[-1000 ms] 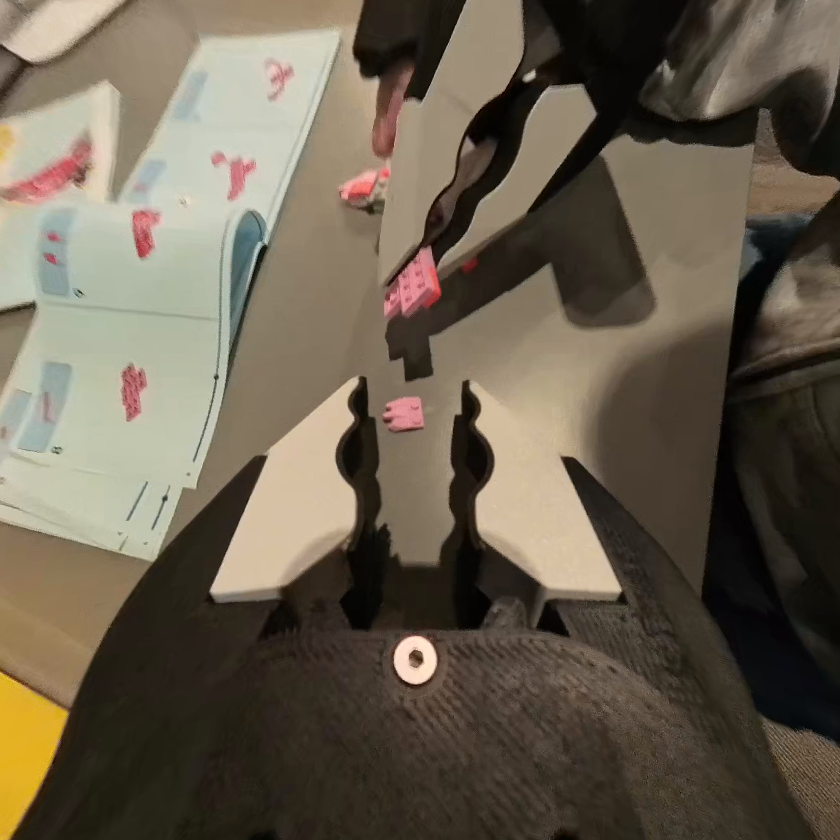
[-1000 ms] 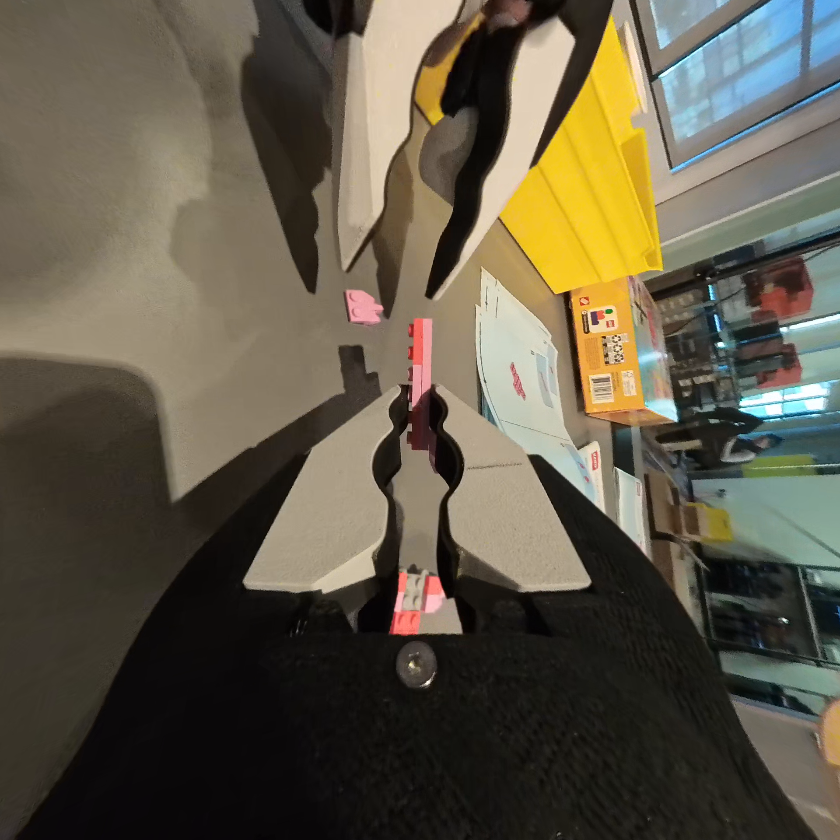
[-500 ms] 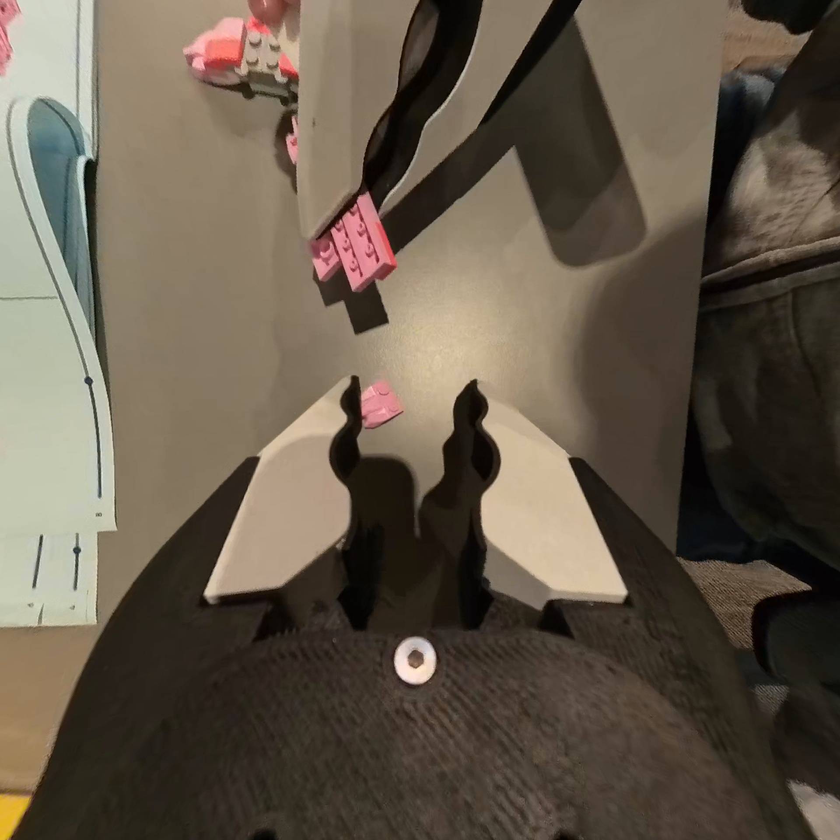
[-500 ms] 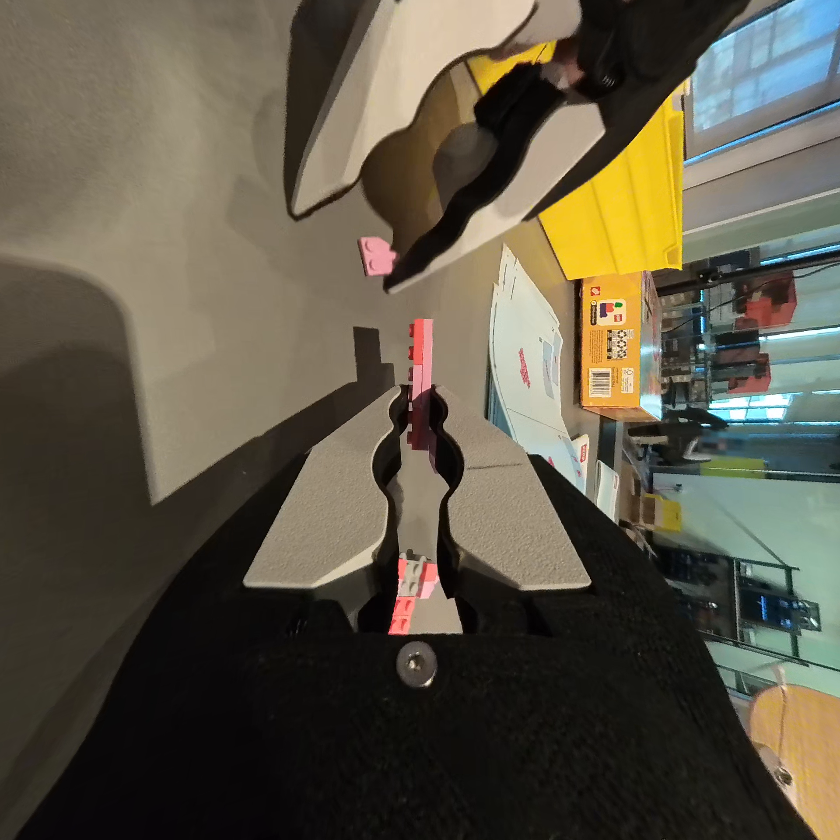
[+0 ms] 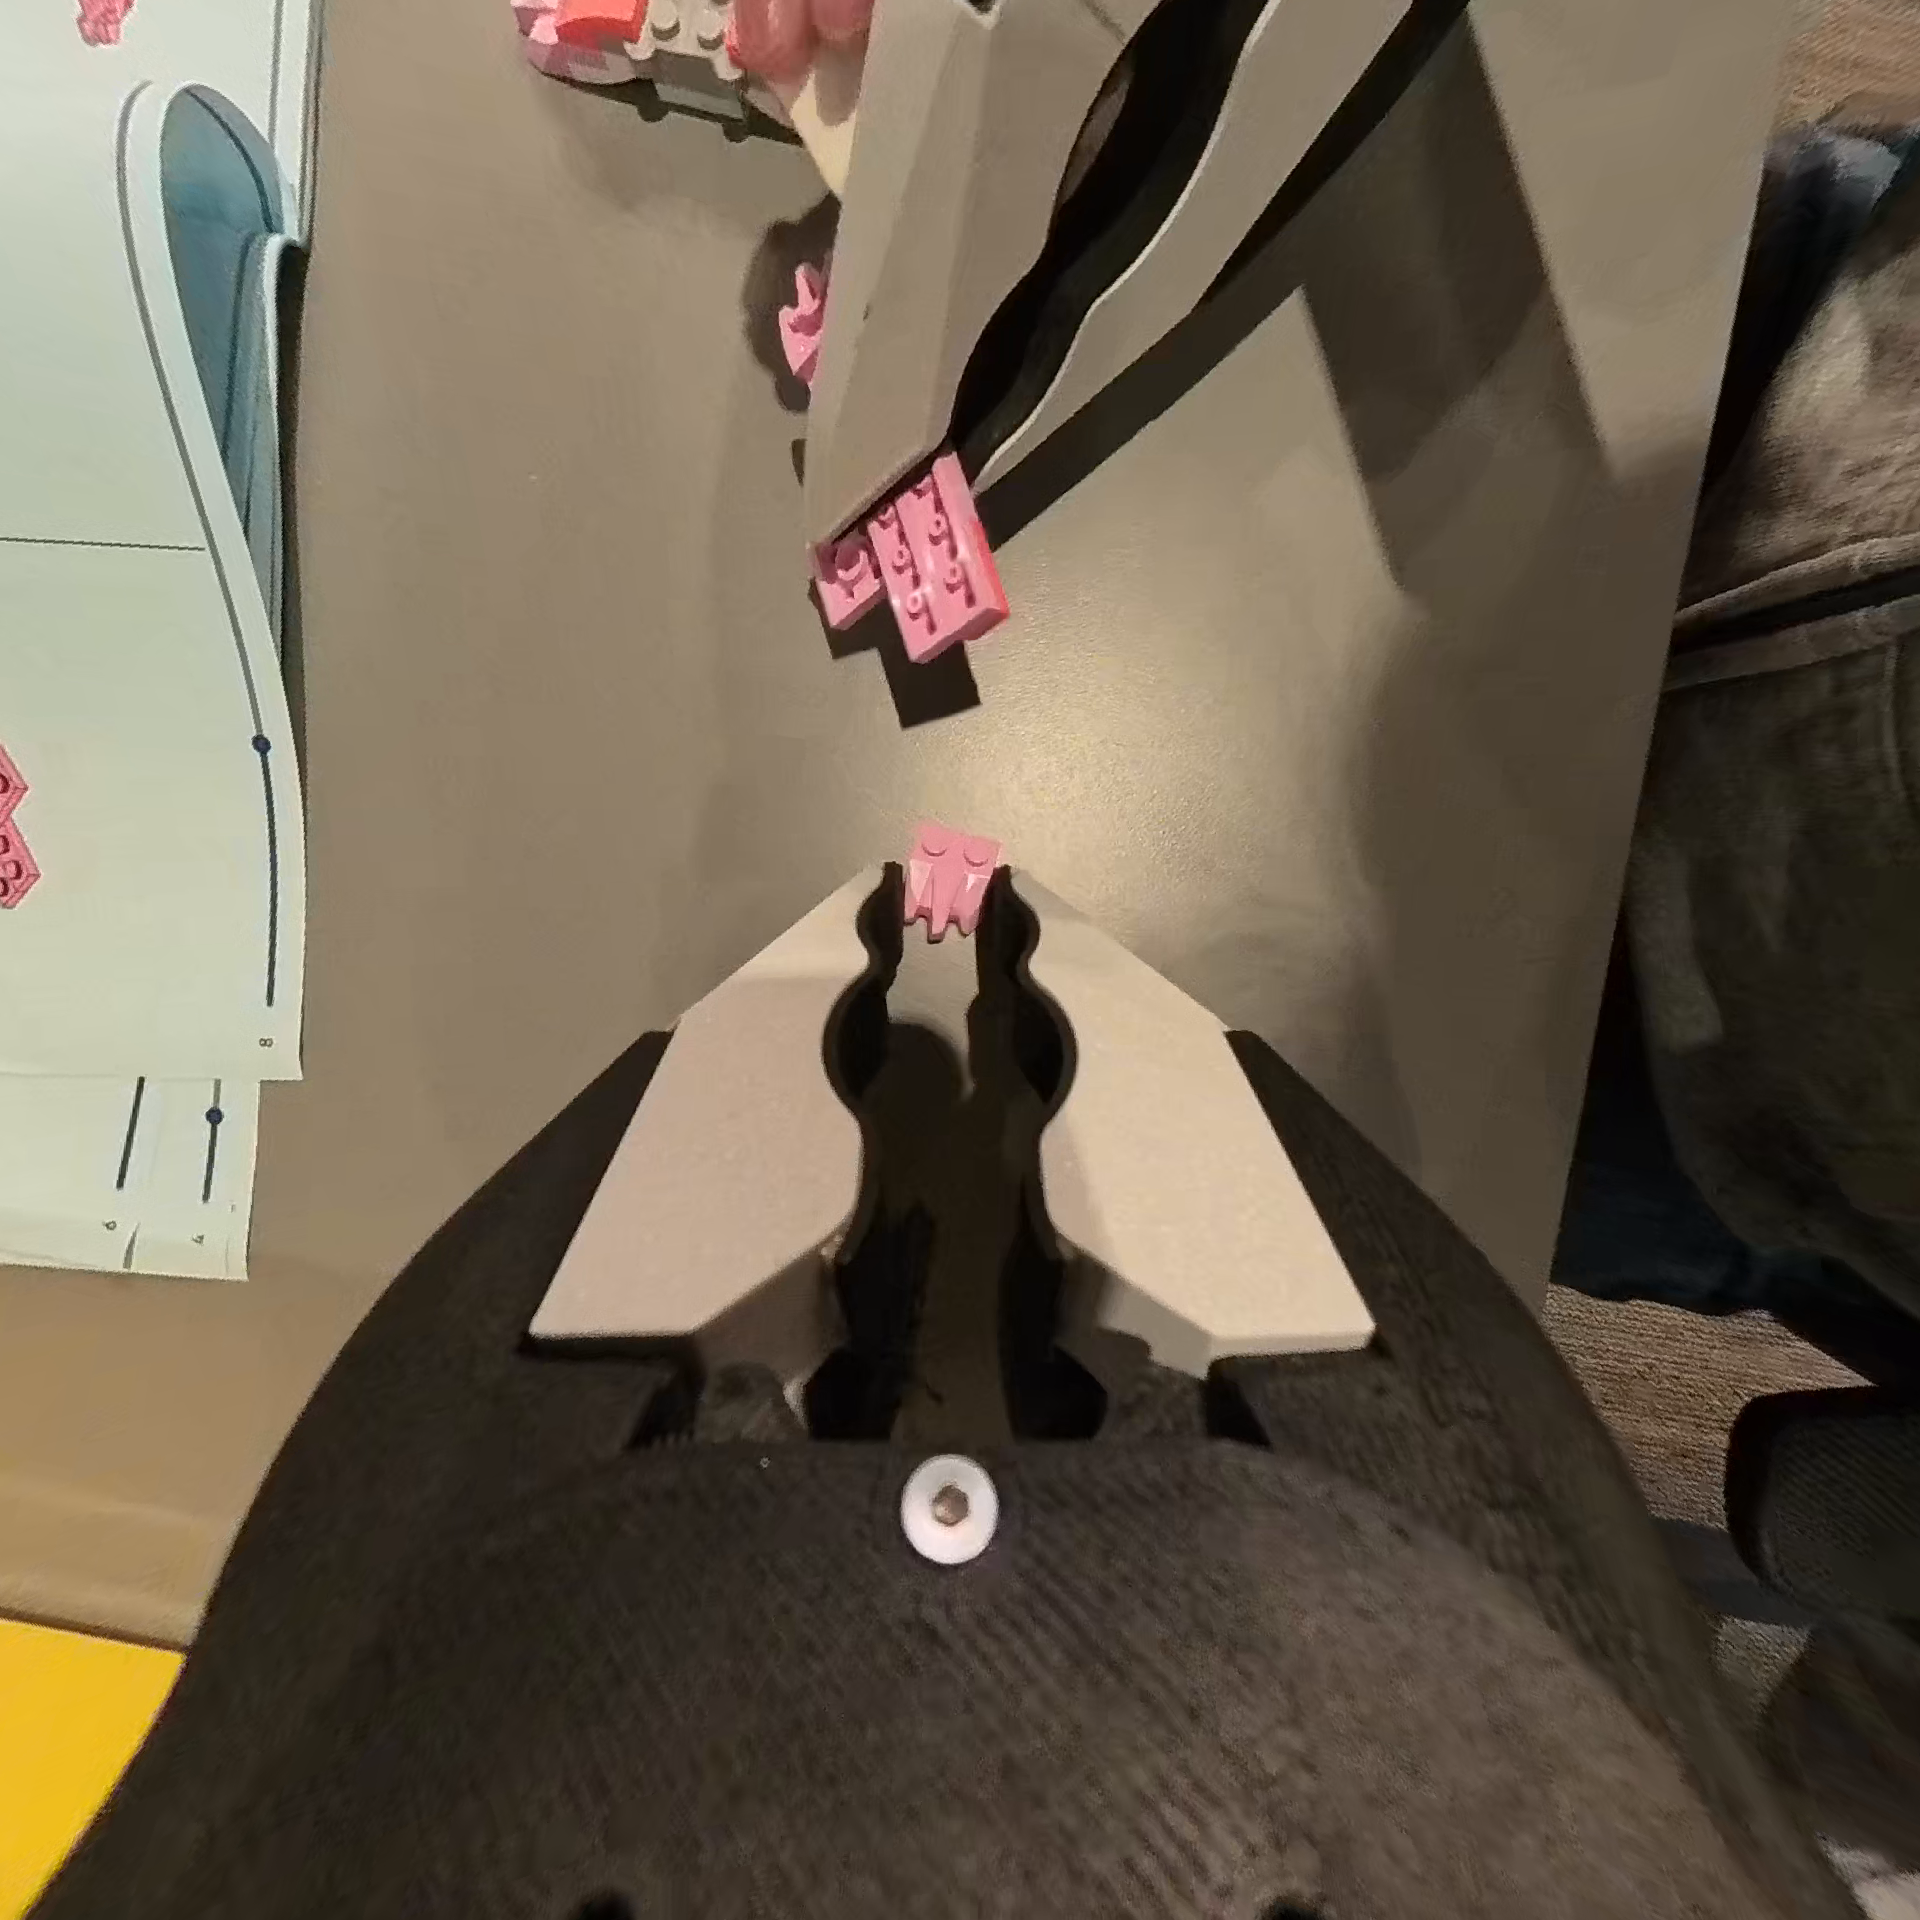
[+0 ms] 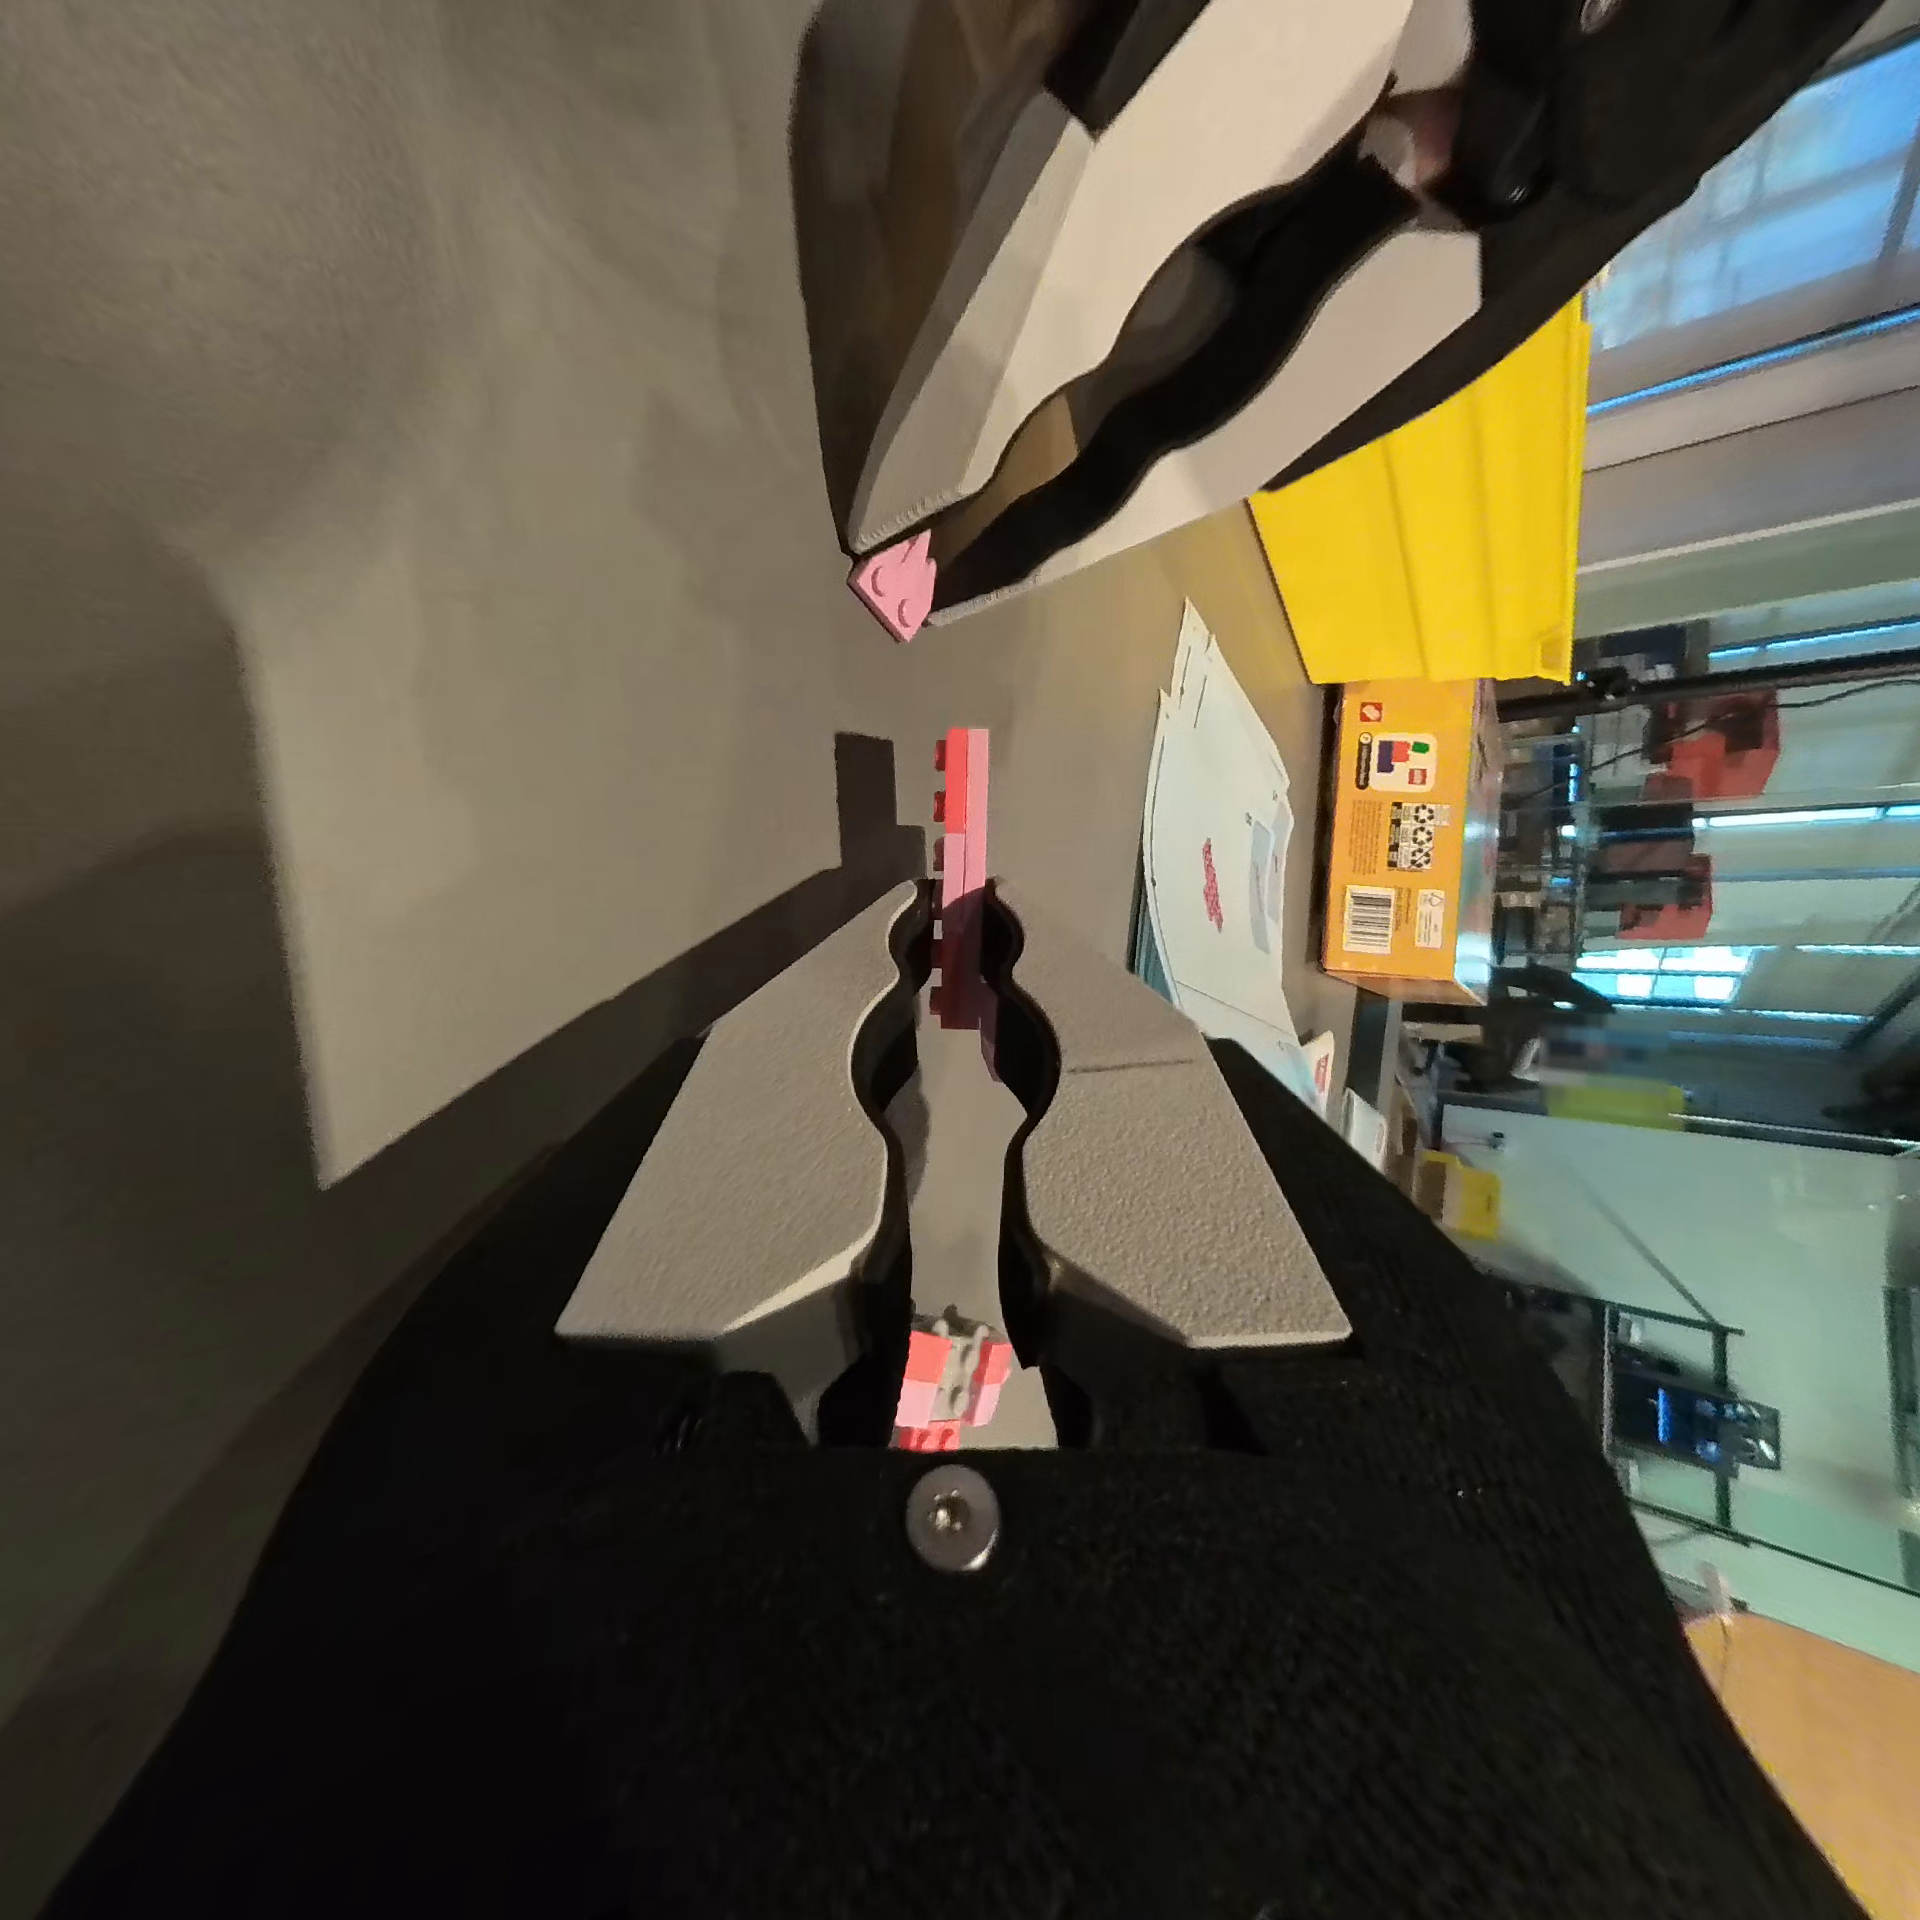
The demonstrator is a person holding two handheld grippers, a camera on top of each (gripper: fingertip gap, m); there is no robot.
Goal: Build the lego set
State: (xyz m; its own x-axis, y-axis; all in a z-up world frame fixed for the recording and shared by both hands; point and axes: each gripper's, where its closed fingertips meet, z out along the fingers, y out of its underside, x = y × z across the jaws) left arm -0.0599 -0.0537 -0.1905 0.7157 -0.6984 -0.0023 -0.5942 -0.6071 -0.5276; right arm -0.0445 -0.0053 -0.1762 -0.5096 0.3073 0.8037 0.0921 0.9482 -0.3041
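Observation:
My left gripper (image 5: 948, 883) is shut on a small pink lego piece (image 5: 951, 885), held at its fingertips just above the grey table (image 5: 520, 623). The same piece shows in the right wrist view (image 6: 896, 594) between the left gripper's tips. My right gripper (image 6: 958, 891) is shut on a flat pink and red plate assembly (image 6: 964, 810), held edge-on. In the left wrist view this assembly (image 5: 920, 577) sticks out of the right gripper's tips, a short way beyond the small piece. The two pieces are apart.
Open instruction booklets (image 5: 125, 623) lie at the left. A small pink, red and grey lego build (image 5: 623, 42) and a loose pink piece (image 5: 802, 332) sit farther back. A yellow bin (image 6: 1455, 499) and an orange box (image 6: 1392, 831) stand beyond. The table's right edge (image 5: 1621, 831) is near a person's clothing. My right fingertips sit around 6 cm from my left ones.
My left gripper has closed on the small pink piece that lay on the table and lifted it. The right gripper with the plate assembly has come nearer.

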